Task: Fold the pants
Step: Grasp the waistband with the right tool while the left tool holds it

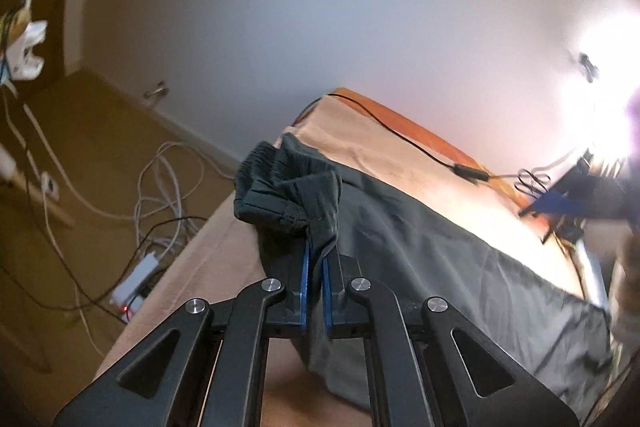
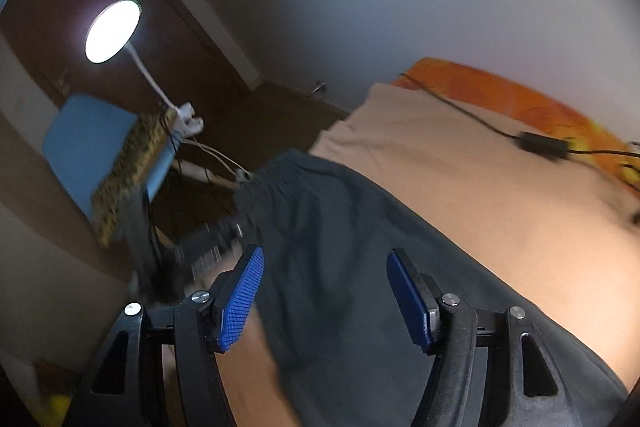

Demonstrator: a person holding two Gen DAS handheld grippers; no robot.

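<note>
Dark grey pants point(image 1: 440, 251) lie stretched across a bed with a peach sheet point(image 1: 400, 155). My left gripper point(image 1: 316, 259) is shut on a bunched fold of the pants near the elastic waistband point(image 1: 260, 167), holding it lifted above the bed's edge. In the right wrist view the pants point(image 2: 340, 247) run from the waistband at the far left toward the near right. My right gripper point(image 2: 324, 291) is open, its blue pads point(image 2: 240, 303) spread on either side of the cloth just above it, holding nothing.
A black cable with an adapter point(image 2: 544, 145) lies on the sheet by an orange pillow point(image 2: 500, 91). Cables and a power strip point(image 1: 132, 287) litter the floor left of the bed. A lit lamp point(image 2: 114, 31) and blue chair point(image 2: 96, 147) stand beyond.
</note>
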